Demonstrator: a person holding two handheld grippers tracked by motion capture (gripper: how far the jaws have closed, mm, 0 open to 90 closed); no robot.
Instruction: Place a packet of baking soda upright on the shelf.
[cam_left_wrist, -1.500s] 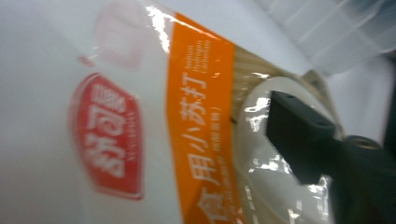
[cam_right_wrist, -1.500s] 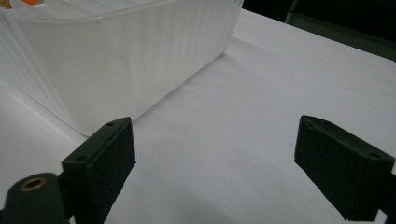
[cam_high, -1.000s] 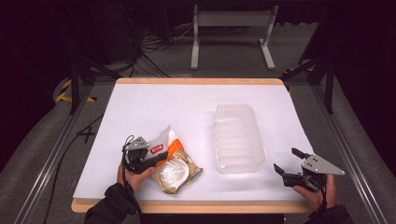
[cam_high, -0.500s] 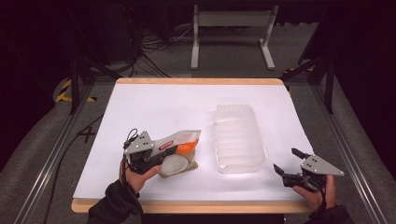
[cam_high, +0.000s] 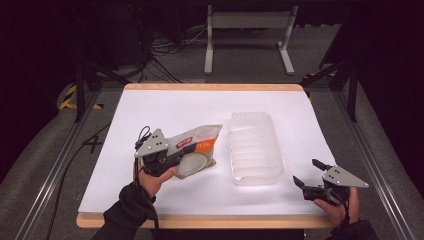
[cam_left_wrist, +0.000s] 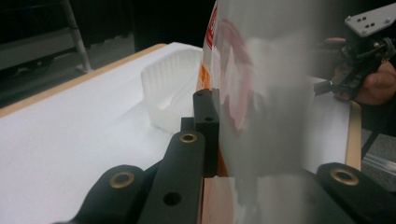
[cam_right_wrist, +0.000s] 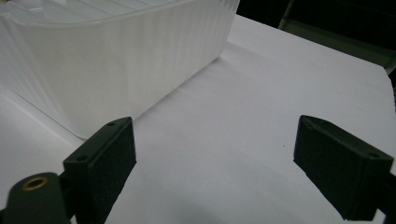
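Left gripper (cam_high: 172, 157) pinches a snack bag (cam_high: 195, 150) by one end, fingers (cam_left_wrist: 205, 121) pressed shut on the packet; in the left gripper view the clear film and orange-red print sit clamped right between them. Bag is lifted off the desk (cam_high: 165, 110), tilted, its far end pointing toward the tray and up a bit. It hangs over the front-left part of the desk, closer to the front edge than the back. Bag is silver/clear with a red label and orange patch, something round and pale visible through the film.

Clear plastic tray (cam_high: 254, 147) lies on the white desk surface right of centre, long side running front to back, ribbed walls, nothing in it that I can see. The bag's raised end is just beside the tray's left wall, not touching as far as the high view tells.

Right gripper (cam_high: 306, 176) rests low near the front-right corner of the desk, held in the person's right hand (cam_high: 340, 207), pointing left toward the tray's front end. Its fingers (cam_right_wrist: 105, 156) are spread wide, nothing between them, just bare white desk. The right gripper view shows the tray's wall close ahead, to the left of the gap, apart from the fingers.

Person's left hand (cam_high: 152, 180) wraps the left gripper's body from below, dark sleeve coming in over the desk's front edge. Desk has a wooden rim around the white top.
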